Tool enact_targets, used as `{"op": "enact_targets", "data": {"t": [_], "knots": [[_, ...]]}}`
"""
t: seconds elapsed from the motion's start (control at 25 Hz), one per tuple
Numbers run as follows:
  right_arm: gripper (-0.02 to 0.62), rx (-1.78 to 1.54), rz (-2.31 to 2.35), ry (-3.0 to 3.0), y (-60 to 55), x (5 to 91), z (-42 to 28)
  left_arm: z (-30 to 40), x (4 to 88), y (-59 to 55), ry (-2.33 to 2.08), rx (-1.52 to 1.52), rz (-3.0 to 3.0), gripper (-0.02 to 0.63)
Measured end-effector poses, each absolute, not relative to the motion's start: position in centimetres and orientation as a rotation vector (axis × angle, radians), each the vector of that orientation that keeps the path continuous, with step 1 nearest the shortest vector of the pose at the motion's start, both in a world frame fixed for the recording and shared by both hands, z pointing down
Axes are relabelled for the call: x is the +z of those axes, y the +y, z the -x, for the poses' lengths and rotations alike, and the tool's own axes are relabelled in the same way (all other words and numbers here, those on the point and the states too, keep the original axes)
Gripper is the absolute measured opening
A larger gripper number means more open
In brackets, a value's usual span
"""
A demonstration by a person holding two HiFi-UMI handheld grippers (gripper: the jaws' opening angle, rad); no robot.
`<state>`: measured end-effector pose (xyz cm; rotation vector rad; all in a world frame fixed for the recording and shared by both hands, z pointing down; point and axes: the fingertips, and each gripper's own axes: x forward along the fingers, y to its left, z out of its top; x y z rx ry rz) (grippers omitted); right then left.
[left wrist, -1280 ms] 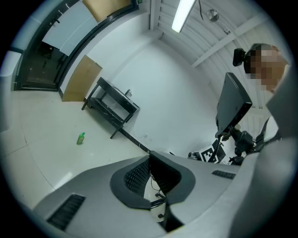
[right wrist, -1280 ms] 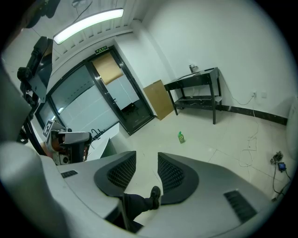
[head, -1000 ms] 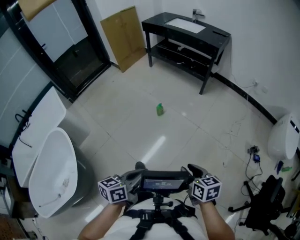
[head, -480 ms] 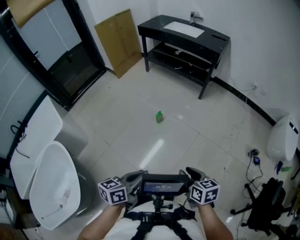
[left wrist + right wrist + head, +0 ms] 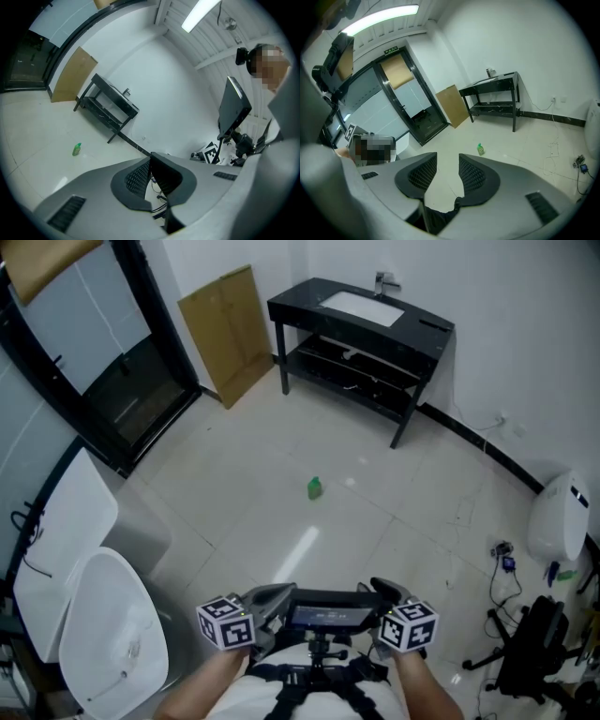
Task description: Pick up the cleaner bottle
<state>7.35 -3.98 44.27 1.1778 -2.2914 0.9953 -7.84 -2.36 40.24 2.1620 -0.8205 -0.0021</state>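
Observation:
The cleaner bottle [image 5: 315,487] is small and green and stands alone on the pale tiled floor, well ahead of both grippers. It also shows far off in the left gripper view, bottle [image 5: 76,149], and in the right gripper view, bottle [image 5: 480,149]. My left gripper [image 5: 279,593] is held near my waist with its jaws shut and empty; its pads [image 5: 140,178] meet. My right gripper [image 5: 382,586] is beside it, jaws apart with only floor showing between the pads [image 5: 472,174]. A screen on a chest mount sits between the two.
A black washstand [image 5: 424,334] with a sink stands against the far wall, and a cardboard sheet [image 5: 225,329] leans to its left. A black-framed glass door [image 5: 103,381] and a white toilet [image 5: 112,643] are on the left. Cables [image 5: 506,559] and a black stand [image 5: 534,643] lie on the right.
I have walked forward with both grippers held the same way. The bottle sits lower in the head view, nearer to me. Neither gripper's jaws have changed.

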Motion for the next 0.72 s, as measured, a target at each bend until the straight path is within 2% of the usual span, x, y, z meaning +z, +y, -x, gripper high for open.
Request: {"op": "enact_targets", "data": {"t": [0.72], "knots": [[0.146, 0.976, -1.229, -2.274, -8.3, 43.4, -0.5, 14.9, 39.9, -7.3, -0.767, 0.007, -2.193, 0.003]]}}
